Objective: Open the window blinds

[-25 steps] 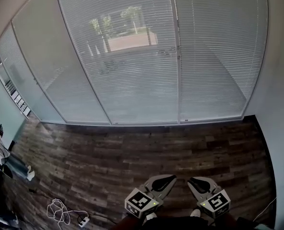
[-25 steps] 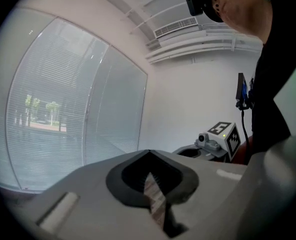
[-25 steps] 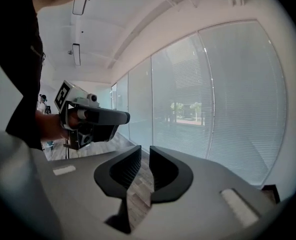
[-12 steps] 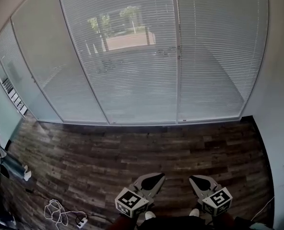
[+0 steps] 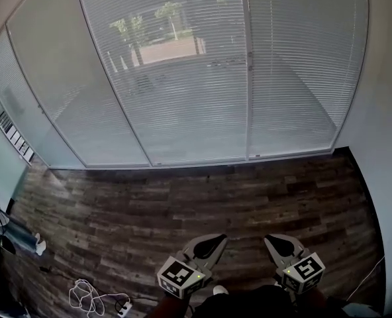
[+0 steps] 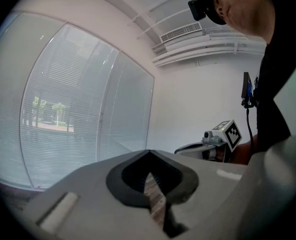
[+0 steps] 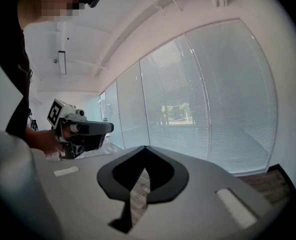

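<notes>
You stand on dark wood plank floor [image 5: 183,204], facing glass wall hung with window blinds [image 5: 183,78]. Slats down, trees faintly visible through them. Blinds well apart from your grippers. Left gripper [image 5: 217,240] and right gripper [image 5: 271,240] low, side by side, jaw tips together, nothing held. Open floor ahead to window base. Plain wall [image 5: 388,111] at right edge. White cable coil [image 5: 90,297] lower left.
</notes>
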Demonstrator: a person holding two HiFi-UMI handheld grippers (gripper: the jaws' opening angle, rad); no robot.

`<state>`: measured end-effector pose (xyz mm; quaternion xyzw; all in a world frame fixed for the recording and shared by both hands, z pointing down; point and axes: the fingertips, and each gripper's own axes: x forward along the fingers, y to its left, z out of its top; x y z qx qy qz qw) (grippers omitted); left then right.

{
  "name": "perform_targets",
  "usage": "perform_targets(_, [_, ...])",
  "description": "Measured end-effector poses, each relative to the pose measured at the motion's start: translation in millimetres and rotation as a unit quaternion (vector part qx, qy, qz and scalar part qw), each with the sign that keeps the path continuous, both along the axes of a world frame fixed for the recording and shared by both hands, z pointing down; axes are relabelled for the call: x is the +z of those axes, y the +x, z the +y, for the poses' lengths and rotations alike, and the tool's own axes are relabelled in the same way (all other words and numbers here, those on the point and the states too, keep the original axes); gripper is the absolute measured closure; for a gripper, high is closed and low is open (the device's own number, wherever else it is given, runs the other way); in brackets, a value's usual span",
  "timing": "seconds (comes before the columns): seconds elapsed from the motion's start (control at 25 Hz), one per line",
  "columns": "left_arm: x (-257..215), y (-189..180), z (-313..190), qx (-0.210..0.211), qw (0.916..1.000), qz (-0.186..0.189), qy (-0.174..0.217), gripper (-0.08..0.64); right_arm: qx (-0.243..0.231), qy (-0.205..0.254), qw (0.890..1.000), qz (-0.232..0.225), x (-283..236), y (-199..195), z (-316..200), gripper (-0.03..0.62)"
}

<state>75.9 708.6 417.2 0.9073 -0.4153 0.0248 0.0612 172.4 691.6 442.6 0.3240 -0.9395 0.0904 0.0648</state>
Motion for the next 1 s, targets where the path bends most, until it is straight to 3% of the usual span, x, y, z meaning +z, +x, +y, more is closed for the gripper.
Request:
perform_targets(0.2, [8.1,-29.6,3.9,0.001,1.0,-0.002,-0.007,0.56,0.012,-0.008,1.0,0.016,6.1,-17.8,10.2,0.566])
perform_targets(0.4, [11.2,-31.9,1.2,0.0,1.0,0.004,-0.005,0.56,0.027,-0.011,0.999,0.037,4.6,-11.3,7.5,0.566])
perform_targets(0.56, [10.4,-27.7,-10.8,-0.003,0.9999,0.009,-0.004,0.56,0.035,-0.018,0.999,0.017,11.0,-4.3,-5.5,0.566])
perform_targets(1.0, [14.2,-6.4,-98.8,-0.016,0.9994,0.003,-0.03,0.56,0.012,-0.009,1.0,0.009,12.4,5.3,-107.6,0.566])
